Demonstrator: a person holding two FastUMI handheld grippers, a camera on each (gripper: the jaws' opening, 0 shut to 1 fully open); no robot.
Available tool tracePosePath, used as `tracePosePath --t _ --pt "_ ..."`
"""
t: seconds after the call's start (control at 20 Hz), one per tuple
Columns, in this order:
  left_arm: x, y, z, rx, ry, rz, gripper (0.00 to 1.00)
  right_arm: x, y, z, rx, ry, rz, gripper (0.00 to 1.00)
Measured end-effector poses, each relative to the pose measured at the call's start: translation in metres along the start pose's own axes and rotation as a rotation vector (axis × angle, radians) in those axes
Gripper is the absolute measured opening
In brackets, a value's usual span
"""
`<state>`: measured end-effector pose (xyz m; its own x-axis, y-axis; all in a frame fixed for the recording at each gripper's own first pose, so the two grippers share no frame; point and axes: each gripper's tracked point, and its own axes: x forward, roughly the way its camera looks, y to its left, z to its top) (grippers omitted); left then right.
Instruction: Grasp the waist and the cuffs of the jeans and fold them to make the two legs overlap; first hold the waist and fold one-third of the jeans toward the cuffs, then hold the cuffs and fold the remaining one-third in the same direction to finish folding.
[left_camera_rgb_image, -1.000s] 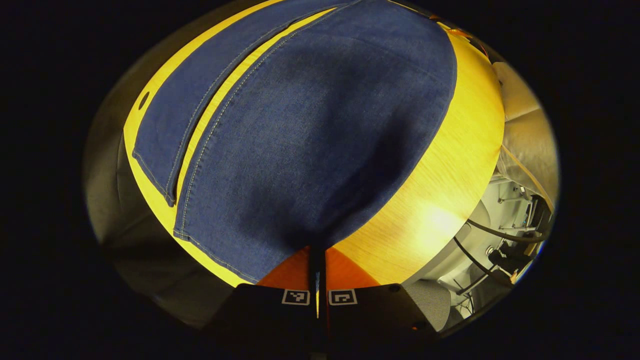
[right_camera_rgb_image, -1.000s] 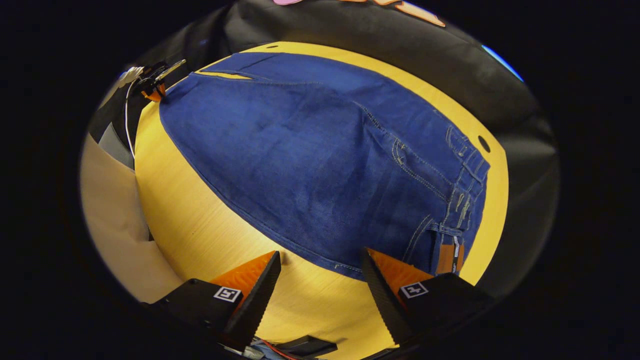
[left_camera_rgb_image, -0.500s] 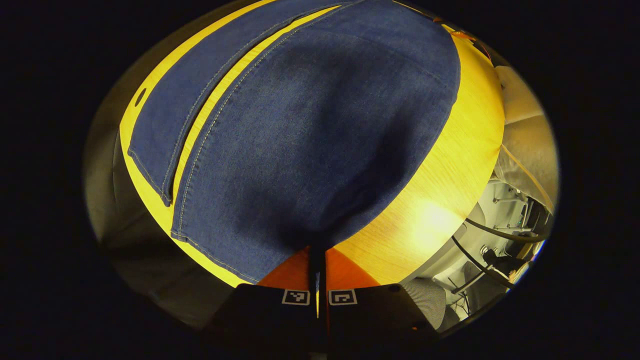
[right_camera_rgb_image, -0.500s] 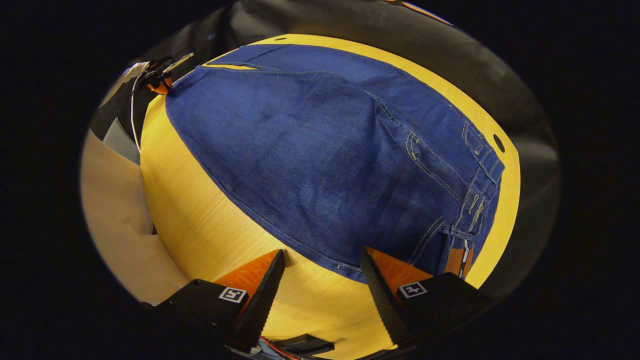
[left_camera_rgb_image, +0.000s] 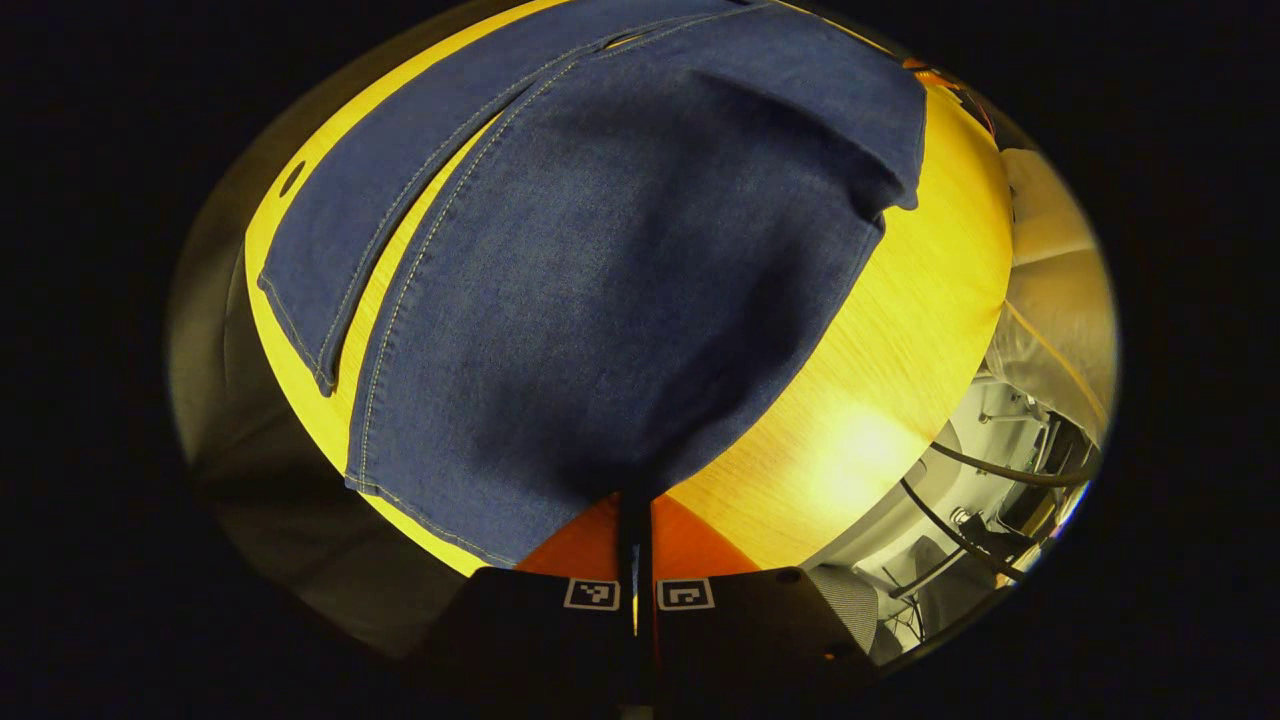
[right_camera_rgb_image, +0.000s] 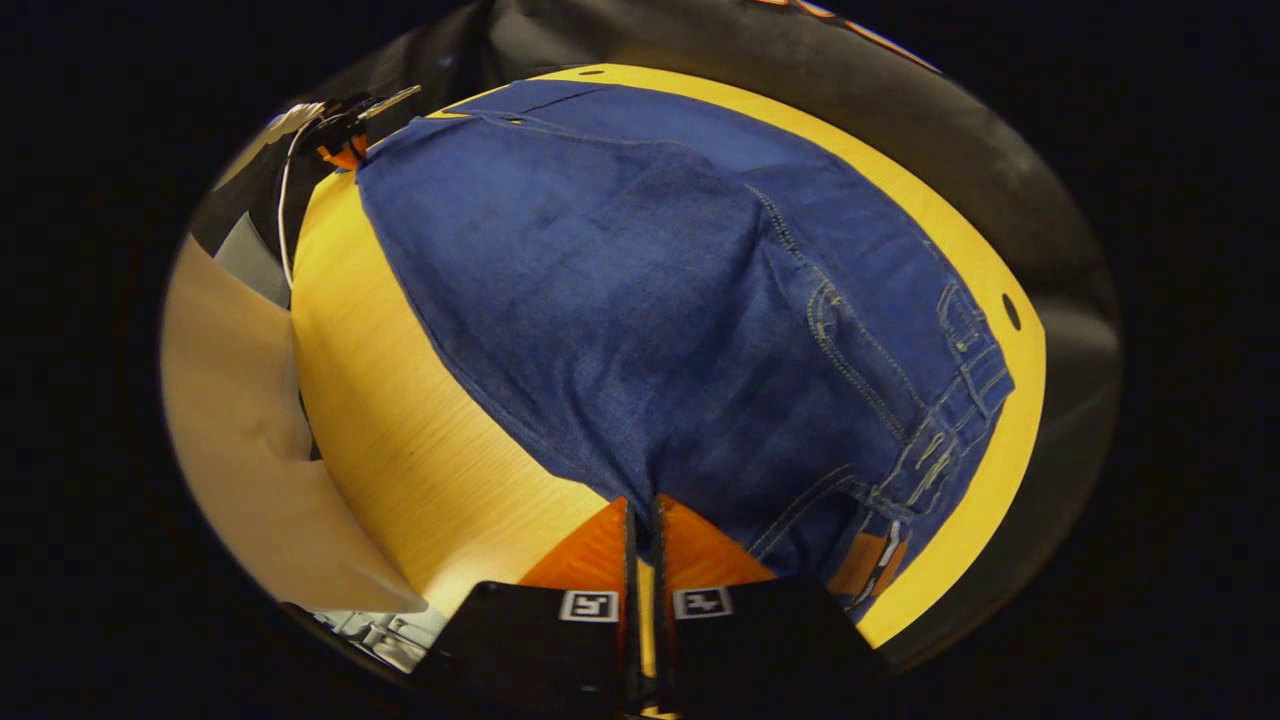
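Right claw (right_camera_rgb_image: 640, 515) now (newly) closed on jeans (right_camera_rgb_image: 680, 300)

The left gripper (left_camera_rgb_image: 634, 500) has its fingers pressed together on the near cuff edge of the jeans (left_camera_rgb_image: 600, 280). The right gripper (right_camera_rgb_image: 642, 515) is likewise clamped on the jeans' waist-end edge, near the belt loops.
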<state>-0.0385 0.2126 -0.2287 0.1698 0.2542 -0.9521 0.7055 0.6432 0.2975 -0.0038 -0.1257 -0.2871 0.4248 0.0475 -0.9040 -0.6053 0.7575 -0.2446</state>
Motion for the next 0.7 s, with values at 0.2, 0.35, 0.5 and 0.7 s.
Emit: tracePosePath --t 0.2,0.35,0.5,0.7 --pt "0.001 0.001 0.001 -0.014 -0.022 0.01 0.0 0.007 -0.005 0.0 0.048 -0.024 -0.078 0.03" --pt "0.004 0.001 0.002 -0.067 -0.072 0.043 0.0 0.003 -0.005 -0.002 0.182 -0.068 -0.132 0.03" --pt "0.005 -0.001 0.009 -0.2 -0.141 0.118 0.0 0.0 -0.005 0.0 0.348 -0.136 -0.198 0.03" --pt "0.005 0.005 0.014 -0.378 -0.264 0.237 0.0 -0.011 -0.012 0.008 0.481 -0.217 -0.306 0.03"
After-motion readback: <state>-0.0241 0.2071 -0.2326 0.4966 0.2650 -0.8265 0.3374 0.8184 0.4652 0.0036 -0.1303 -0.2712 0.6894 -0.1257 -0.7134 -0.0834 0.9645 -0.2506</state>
